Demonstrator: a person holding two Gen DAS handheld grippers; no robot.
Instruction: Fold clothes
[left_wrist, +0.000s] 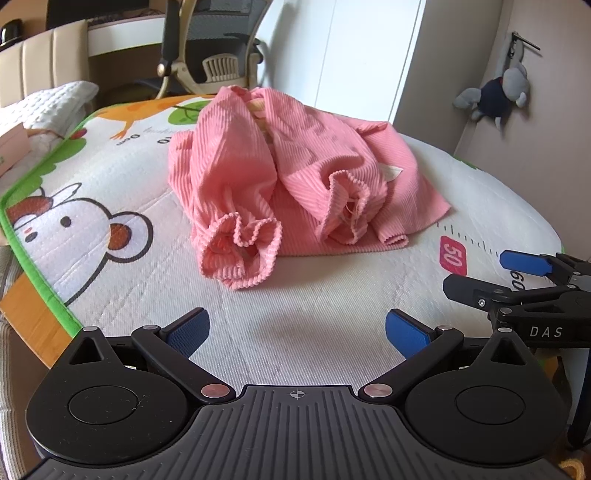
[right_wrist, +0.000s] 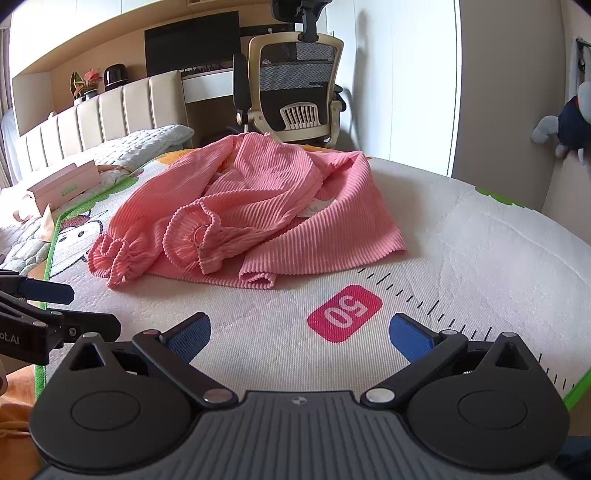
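At the far left a single pale pink box (right_wrist: 62, 186) was seen lying on the quilted bedding, shut, so that its contents could not be told. Beside it one printed play mat (left_wrist: 303, 332) was spread, bordered in green, with a cartoon animal at its left and a ruler scale with one pink "50" label (right_wrist: 344, 312) at its right. The left gripper (left_wrist: 297, 330) was held low over the near part of the mat with its two blue pads spread wide apart and nothing between them. One pink ribbed garment (left_wrist: 280, 173) lay crumpled in a heap at the middle of the mat, toward the far side, with two ruffled cuffs turned toward the near edge; one white tag showed on its right part. A broad band of bare mat was left between the garment and both grippers, and more lay open to the right of the heap. The right gripper (right_wrist: 299, 338) was likewise held with its fingers parted and empty, just near of the "50" label. One office chair (right_wrist: 295, 88) stood beyond the far edge, and one grey stuffed toy (left_wrist: 495, 94) hung on the wall at the right.
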